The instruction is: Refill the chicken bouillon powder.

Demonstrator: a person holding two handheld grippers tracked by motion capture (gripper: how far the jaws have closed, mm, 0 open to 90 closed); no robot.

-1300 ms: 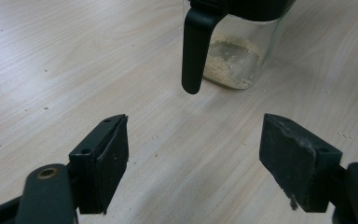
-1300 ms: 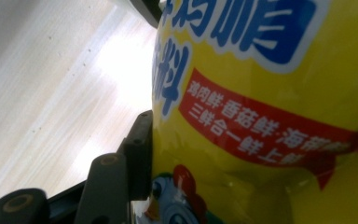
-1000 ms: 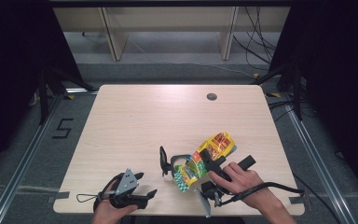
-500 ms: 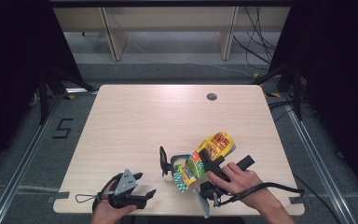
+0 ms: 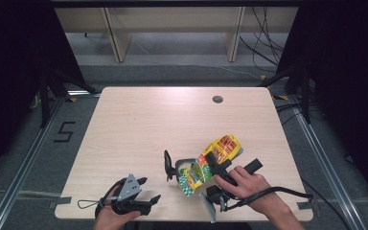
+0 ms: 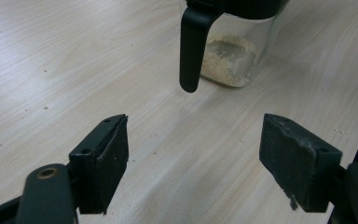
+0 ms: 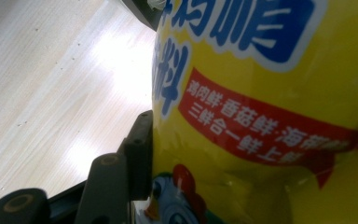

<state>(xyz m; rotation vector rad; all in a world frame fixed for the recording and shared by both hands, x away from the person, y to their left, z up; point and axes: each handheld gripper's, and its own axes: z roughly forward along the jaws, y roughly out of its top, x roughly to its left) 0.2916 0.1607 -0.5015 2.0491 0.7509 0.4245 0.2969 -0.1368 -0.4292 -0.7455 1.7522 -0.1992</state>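
While the left gripper (image 5: 146, 201) rests at the near edge of the table (image 5: 139, 124), well to the left of the jar (image 5: 179, 168), its jaws stand wide apart with bare wood between them. In the left gripper view both black pads (image 6: 107, 158) are dusted with pale crumbs. Ahead of them the jar (image 6: 228, 51) stands upright on the table, clear-walled with a shallow layer of pale powder at its bottom; its dark lid and handle are cut off by the top edge of that view.

Just right of the jar, the yellow seasoning bag (image 5: 211, 160) lies tilted over the jar's mouth, its lower end against the jar; whether anything is pouring cannot be made out. The right gripper (image 5: 218, 165) is clamped on this bag. In the right gripper view one jaw presses the bag (image 7: 270, 93) from the left; the other jaw is hidden behind the printed foil. The right hand (image 5: 247, 184) covers much of that gripper's body in the high view.
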